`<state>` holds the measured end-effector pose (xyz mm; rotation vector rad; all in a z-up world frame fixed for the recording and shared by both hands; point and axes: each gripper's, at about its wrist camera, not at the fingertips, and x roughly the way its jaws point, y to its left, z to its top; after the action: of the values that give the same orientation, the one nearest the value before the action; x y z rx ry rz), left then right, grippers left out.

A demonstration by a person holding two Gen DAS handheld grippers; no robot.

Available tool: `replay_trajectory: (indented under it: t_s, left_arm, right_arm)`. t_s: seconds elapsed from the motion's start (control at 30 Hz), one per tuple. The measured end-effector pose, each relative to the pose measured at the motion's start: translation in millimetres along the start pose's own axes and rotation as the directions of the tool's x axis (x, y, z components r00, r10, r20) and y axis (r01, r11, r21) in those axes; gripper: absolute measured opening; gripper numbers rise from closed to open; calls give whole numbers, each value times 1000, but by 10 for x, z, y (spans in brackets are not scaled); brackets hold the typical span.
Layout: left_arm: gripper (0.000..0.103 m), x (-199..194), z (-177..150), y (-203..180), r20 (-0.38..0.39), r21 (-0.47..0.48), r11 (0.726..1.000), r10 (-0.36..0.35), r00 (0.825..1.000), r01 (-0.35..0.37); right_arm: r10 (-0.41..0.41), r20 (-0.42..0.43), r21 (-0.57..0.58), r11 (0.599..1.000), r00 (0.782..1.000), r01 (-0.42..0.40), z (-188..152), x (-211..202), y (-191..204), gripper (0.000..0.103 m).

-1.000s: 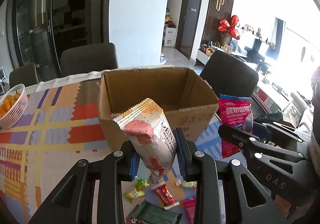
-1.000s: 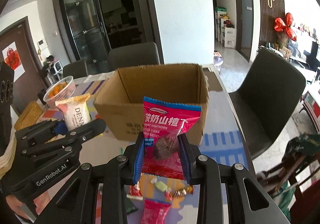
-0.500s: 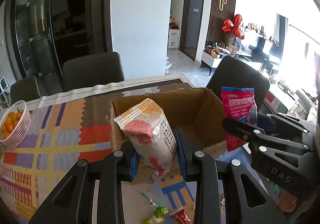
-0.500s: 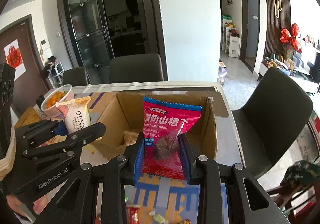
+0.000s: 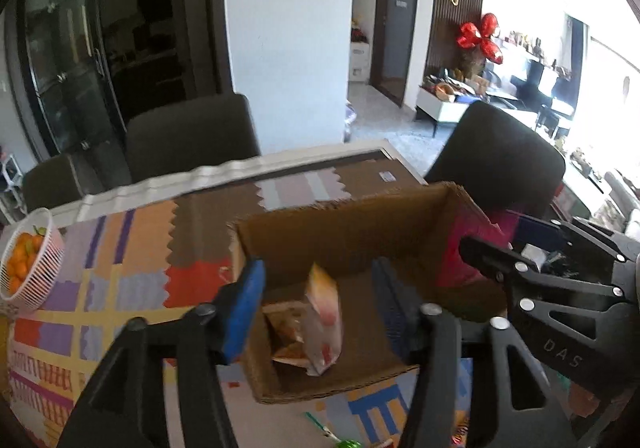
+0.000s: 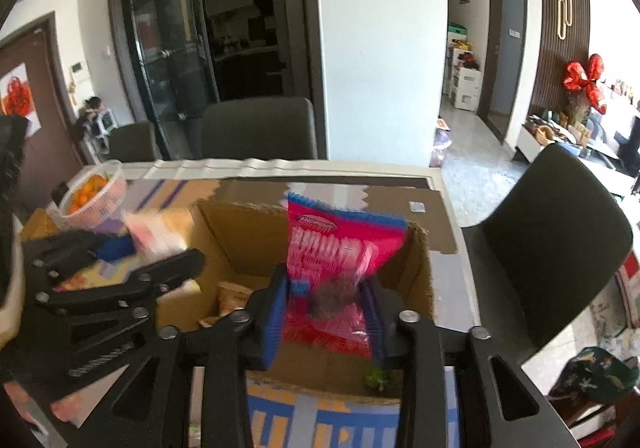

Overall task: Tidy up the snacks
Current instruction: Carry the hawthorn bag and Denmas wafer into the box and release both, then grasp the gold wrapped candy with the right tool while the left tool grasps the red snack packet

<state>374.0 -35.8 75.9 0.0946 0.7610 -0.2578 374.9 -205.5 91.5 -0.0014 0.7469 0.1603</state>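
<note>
Snacks: both jaws opening; left's cream packet point(image 5: 324, 322) loose over box point(image 5: 352, 224), right's red packet point(image 6: 340, 260) between.

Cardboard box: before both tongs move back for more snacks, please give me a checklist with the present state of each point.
1. Left tongs let go: ok, jaws opening, pads clear of the beige snack pouch.
2. Beige pouch inside the brown cardboard box: ok, dropping in.
3. Right tongs let go: cannot tell, jaws opening, red hawthorn snack bag between the pads, blurred.
4. Red bag over the box opening: ok.
5. Box upright on the patterned tablecloth: ok.
</note>
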Motion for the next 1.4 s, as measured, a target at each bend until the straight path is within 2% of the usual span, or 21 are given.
replay_trajectory:
  t_s: [0.03,0.1,0.17,0.37,0.57,0.73,1.07,1.4]
  left_arm:
    - [60,-31,-19,2,5,3,1000,23,1000,-23]
    - [62,-97,-60,-2,16,5,999,44,999,-44]
    - [69,-185,-111,-2,27,-1,999,51,998,-51]
    - [76,-534,-320,-62,54,14,999,29,998,-29]
    - [79,-886,-549,-132,85,26,998,46,995,-48]
    - [80,-1063,-757,-180,89,35,998,49,995,-52]
    - [80,-1148,-1218,-271,41,42,999,28,999,-30]
    - [80,-933,-1605,-403,-46,33,999,-21,999,23]
  right_arm:
    - [-12,0,13,1000,1000,12,-18,2,-24,51]
    - [-19,3,22,1000,1000,19,-73,-20,-57,51]
    - [-28,1,21,999,1000,28,-124,-52,-78,51]
    - [1,13,52,999,1000,-2,-310,-328,-86,51]
    - [-1,51,51,999,999,-1,-520,-689,22,57]
    - [-4,53,50,999,999,2,-723,-881,92,57]
    - [-8,-5,63,998,1000,8,-1136,-975,130,57]
    - [-41,-55,46,998,998,44,-1574,-932,126,57]
